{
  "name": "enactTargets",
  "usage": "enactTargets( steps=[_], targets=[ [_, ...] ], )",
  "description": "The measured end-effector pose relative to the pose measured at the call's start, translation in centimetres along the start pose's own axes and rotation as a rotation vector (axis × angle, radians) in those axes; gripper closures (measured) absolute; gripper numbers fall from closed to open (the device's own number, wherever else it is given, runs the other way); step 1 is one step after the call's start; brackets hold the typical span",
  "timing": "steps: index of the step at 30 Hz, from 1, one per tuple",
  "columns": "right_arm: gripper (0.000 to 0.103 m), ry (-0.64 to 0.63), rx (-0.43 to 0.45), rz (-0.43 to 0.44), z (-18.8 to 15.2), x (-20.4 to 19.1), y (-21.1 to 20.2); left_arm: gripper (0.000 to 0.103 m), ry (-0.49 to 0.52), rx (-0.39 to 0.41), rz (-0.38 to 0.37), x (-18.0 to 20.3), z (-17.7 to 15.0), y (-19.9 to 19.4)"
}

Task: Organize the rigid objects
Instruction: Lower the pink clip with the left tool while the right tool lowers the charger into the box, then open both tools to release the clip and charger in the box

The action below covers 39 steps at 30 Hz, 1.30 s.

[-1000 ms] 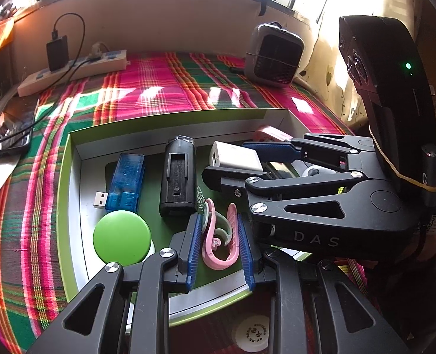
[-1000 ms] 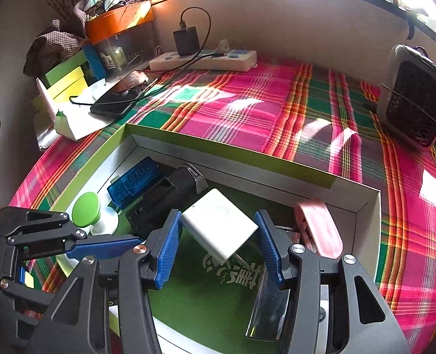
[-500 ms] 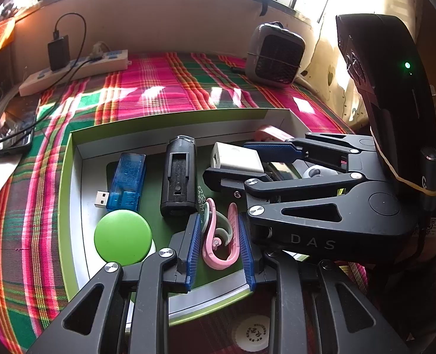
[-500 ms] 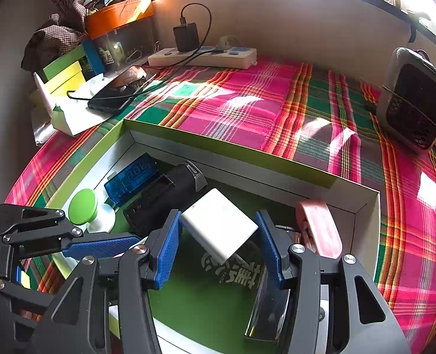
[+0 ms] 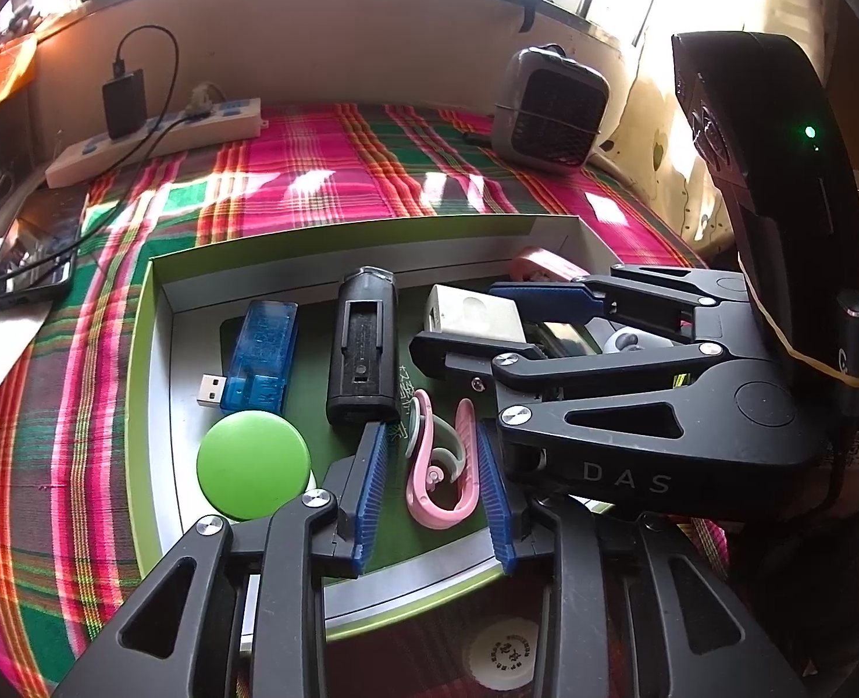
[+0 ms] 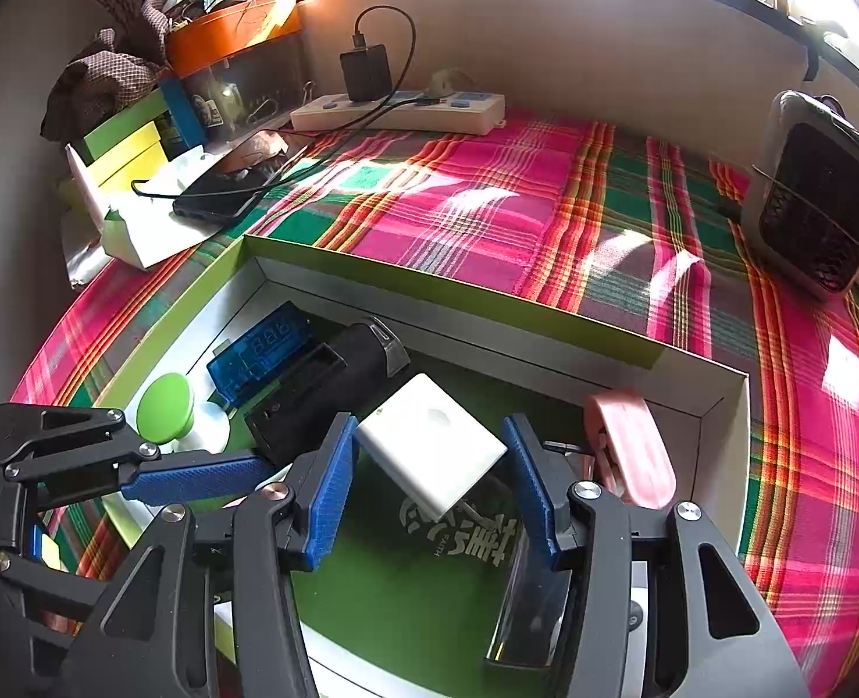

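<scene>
A shallow green-rimmed box lies on the plaid cloth. Inside are a blue USB tester, a black oblong device, a green round lid and a pink clip. A pink ear hook lies on the box floor between the blue pads of my left gripper. Its jaws are opening, with a gap on the hook's left side. My right gripper is shut on a white charger, which is tilted, its prongs pointing down at the green floor.
A grey heater stands at the back right. A white power strip with a black plug runs along the back wall. A phone on its cable and paper boxes sit to the left. Bare plaid cloth lies behind the box.
My left gripper's jaws have spread wider around the pink ear hook. Neither hand has moved, and the right gripper's hold on the white charger looks the same.
</scene>
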State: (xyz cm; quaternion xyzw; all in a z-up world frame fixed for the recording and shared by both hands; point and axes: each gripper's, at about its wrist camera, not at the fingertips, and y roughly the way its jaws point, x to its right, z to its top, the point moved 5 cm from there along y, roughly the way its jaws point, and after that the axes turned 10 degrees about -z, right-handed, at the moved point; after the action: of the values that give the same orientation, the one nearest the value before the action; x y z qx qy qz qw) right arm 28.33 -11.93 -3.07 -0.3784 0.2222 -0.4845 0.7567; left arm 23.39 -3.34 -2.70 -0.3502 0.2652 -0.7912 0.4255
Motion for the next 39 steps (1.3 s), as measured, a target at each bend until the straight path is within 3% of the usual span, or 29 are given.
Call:
enactTargets(
  steps=[8,27,39],
  targets=[
    [0.05,0.012,0.013,0.001,-0.1,0.1,-0.5,0.064,-0.006,0.001,0.001,0.1,-0.1,-0.2],
    [0.047,0.052,0.067,-0.009,-0.6,0.1,-3.7,0.063,0.007,0.032,0.026,1.3,-0.8,-2.3],
    [0.047,0.099,0.1,-0.024,-2.6,0.1,-7.1,0.063,0.019,0.072,0.056,2.7,-2.1,-5.3]
  ],
)
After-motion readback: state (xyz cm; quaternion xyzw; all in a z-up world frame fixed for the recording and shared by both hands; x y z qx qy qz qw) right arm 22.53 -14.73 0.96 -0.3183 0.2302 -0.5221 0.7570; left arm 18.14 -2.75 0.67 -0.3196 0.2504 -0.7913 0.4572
